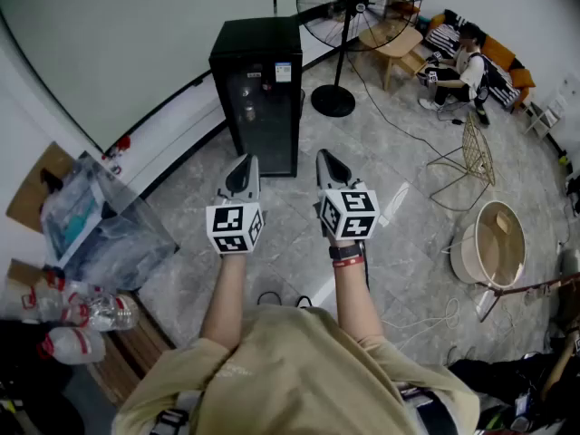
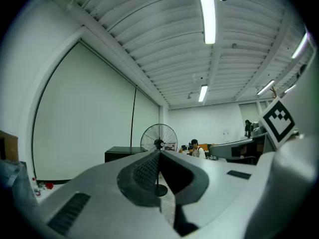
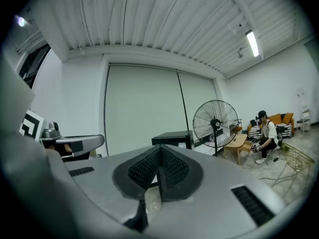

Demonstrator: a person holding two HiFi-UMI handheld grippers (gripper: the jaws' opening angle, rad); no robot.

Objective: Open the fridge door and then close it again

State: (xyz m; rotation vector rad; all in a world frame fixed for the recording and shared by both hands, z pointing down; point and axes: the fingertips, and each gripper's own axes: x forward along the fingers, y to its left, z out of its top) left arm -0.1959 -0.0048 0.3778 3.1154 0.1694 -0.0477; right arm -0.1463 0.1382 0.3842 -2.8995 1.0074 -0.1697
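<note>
Grey tile floor, white wall, and the small black fridge (image 1: 258,89) sits shut against it, well ahead of you. Your left gripper (image 1: 244,163) and right gripper (image 1: 327,159) are both clamped shut on nothing. The door's stiff and probably seal-sticky, so hook its free edge. The fan (image 1: 353,7) crowds the right, but there's swing room in front.

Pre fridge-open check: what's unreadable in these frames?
- Fridge door handle: head view, too small and dark against the black front.
- Fridge front: both gripper views, hidden behind the shut left gripper and right gripper; only its top shows.
- Sticker print: head view, too small.
- Plastic bag contents: head view, obscured by crumpled plastic.
</note>
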